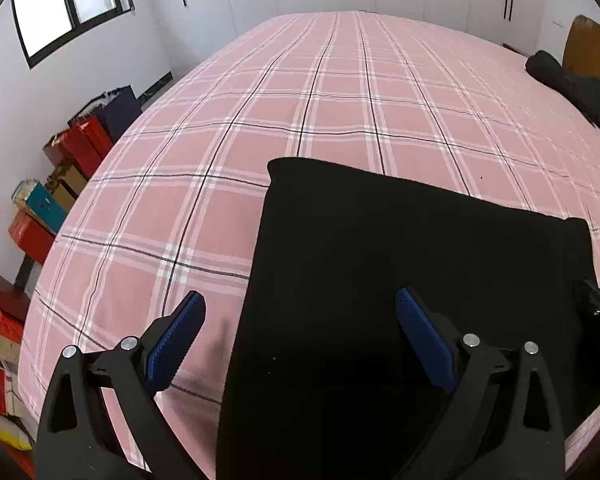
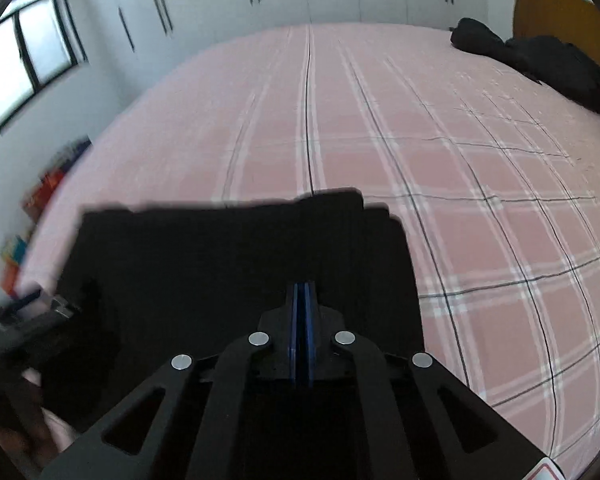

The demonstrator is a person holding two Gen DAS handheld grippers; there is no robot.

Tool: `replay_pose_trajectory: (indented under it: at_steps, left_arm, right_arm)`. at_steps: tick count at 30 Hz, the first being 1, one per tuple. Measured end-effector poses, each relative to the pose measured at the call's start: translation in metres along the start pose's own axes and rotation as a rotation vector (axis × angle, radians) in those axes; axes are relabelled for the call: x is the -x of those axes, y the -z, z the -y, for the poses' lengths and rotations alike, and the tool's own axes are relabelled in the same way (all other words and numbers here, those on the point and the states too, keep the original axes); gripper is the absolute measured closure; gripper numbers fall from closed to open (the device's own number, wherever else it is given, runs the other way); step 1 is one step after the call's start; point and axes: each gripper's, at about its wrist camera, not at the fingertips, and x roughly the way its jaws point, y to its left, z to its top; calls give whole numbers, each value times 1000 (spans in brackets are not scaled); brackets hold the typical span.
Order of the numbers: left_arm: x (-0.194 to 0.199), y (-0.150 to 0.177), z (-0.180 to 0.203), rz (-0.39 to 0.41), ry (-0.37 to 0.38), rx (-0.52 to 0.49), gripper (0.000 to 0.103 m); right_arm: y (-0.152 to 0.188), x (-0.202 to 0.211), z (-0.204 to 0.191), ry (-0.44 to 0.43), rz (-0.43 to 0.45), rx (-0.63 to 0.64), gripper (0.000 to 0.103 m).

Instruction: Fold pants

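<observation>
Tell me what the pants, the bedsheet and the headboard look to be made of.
Pants: matte black fabric, likely a soft knit; it shows no sheen and lies flat with crisp folded edges.
Bedsheet: woven cloth, probably cotton; pink plaid print, fine wrinkles.
Headboard: seems wood or wood veneer; warm brown, smooth, slightly glossy.

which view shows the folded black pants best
The left wrist view: the pants are sharp, with their far edge and corners clear against the pink plaid bedsheet. The right wrist view is motion-blurred, and the shut right tool covers their near part.
</observation>
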Motion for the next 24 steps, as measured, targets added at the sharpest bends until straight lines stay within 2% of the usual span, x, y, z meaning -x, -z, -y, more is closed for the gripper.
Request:
replay_pose_trajectory:
  at_steps: [2,4,6,7,10,11,14,19,21,23,24]
  left_arm:
    - [1,1,2,9,-13,-13,9]
    - [1,2,3,15,-20,-21,9]
    - [4,3,2,20,-11,-21,9]
    - [6,4,2,23,-4,-20,9]
    - [16,13,-3,17,18,-36,9]
    - [22,17,-6,19,26,-32,9]
    - [35,27,-11,23,36,-15,8]
    - [47,43,-3,28,24,-50,5]
    - [47,48,-1,19,22,-54,5]
    - [45,50,0,9,18,-58,5]
    - [45,51,0,11,13,-59,5]
  right_arm:
    - [-2,9,-2,7,17,5,98]
    - [-3,23,2,-46,45,-41,96]
    - [1,31,7,-58,47,-56,96]
    - [4,35,9,-59,33,-59,91]
    - [16,35,20,-84,-47,-106,56]
    - [20,35,27,-89,-62,-115,54]
    - [33,32,32,-104,-139,-102,54]
    - [42,31,24,-114,-143,-76,54]
    - [43,24,19,-114,-136,-73,61]
    - [42,24,17,-103,-122,-82,80]
    - [41,28,19,-107,-110,-82,82]
